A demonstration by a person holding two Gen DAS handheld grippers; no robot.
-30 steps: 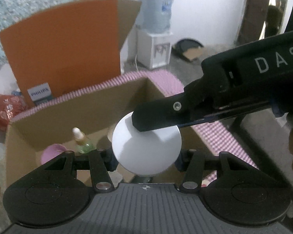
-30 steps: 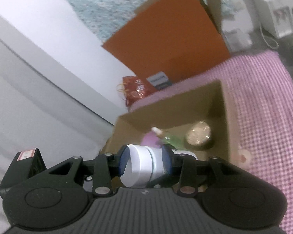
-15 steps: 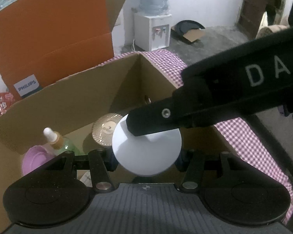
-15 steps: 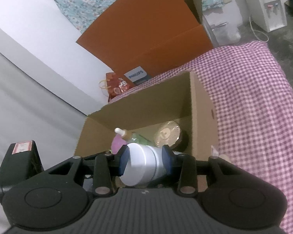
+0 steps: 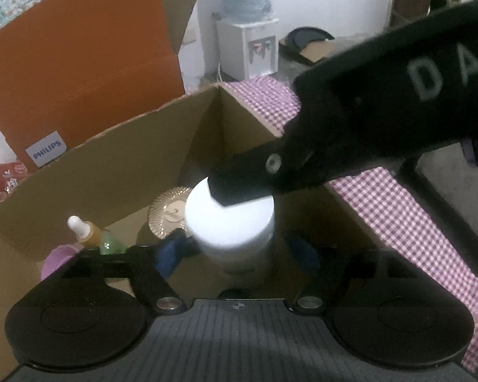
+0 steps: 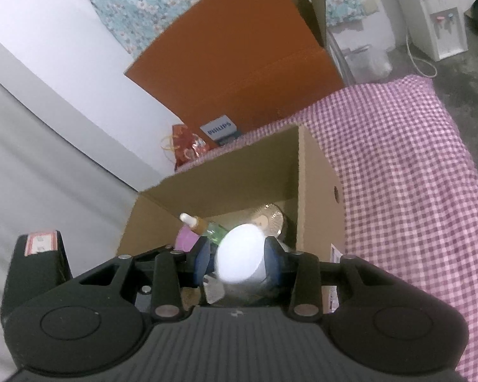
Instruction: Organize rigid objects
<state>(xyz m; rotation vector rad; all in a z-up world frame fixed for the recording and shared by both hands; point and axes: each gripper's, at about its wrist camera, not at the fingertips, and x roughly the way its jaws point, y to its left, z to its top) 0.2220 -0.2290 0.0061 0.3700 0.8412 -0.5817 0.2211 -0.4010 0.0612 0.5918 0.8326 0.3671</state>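
Note:
A white jar (image 5: 229,222) hangs over the open cardboard box (image 5: 111,133). My right gripper (image 6: 239,256) is shut on this white jar (image 6: 239,248), with a blue pad on each side. In the left wrist view one black finger (image 5: 245,181) of the right gripper reaches in from the right across the jar's top. My left gripper (image 5: 237,251) has its jaws opening. The jar is still between them, but both blue pads stand clear of its sides.
Inside the box (image 6: 315,191) lie a gold-lidded round tin (image 5: 169,213), a dropper bottle (image 5: 86,230), a green bottle (image 5: 110,243) and a lilac item (image 5: 59,258). Pink checked cloth (image 6: 398,159) covers the surface to the right. An orange carton (image 5: 79,63) stands behind the box.
The left gripper's pads have spread away from the white jar. Both grippers have come down closer to the box, and the right gripper has kept hold of the jar.

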